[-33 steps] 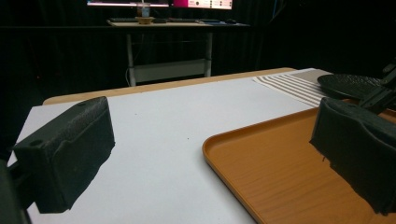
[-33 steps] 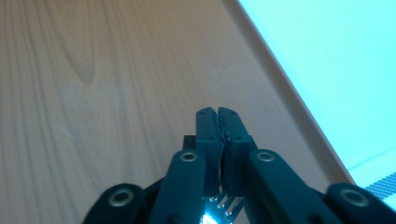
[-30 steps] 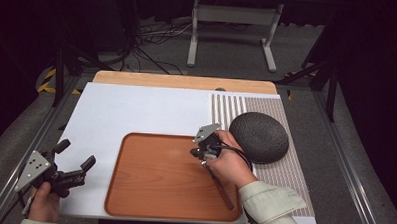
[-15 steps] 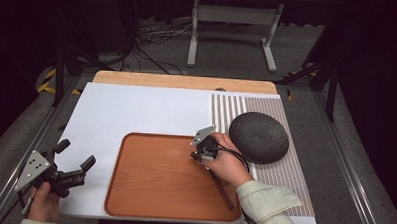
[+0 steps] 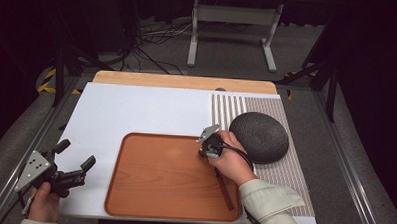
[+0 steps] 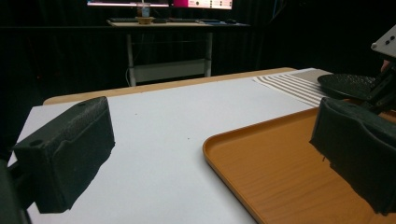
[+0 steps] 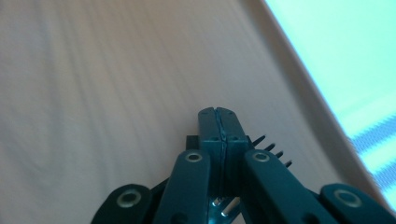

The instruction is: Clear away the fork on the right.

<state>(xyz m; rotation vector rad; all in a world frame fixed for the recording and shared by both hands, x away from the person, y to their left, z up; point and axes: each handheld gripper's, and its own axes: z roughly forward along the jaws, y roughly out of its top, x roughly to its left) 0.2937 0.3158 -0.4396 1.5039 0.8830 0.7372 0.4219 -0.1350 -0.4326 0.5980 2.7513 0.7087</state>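
A brown wooden tray (image 5: 164,183) lies on the white board (image 5: 136,110). Over the tray's far right corner my right gripper (image 5: 206,148) points down. In the right gripper view that gripper (image 7: 218,122) is shut on a dark fork, whose tines (image 7: 273,148) stick out beside the jaws just above the tray (image 7: 93,70). The fork's dark handle (image 5: 226,193) runs back under the hand. My left gripper (image 5: 76,155) stands open and holds nothing, low over the board left of the tray. In its own view the left gripper (image 6: 210,158) frames the tray's near rim (image 6: 219,154).
A dark round dome-shaped object (image 5: 259,136) rests on a striped mat (image 5: 289,180) right of the tray, close to the right hand; it appears again as a dark shape (image 6: 348,84). A wooden strip (image 5: 182,81) edges the table's far side. A metal stand (image 5: 229,23) is on the floor beyond.
The right hand and its gripper shifted only slightly over the tray's far right corner. The left gripper has not moved.
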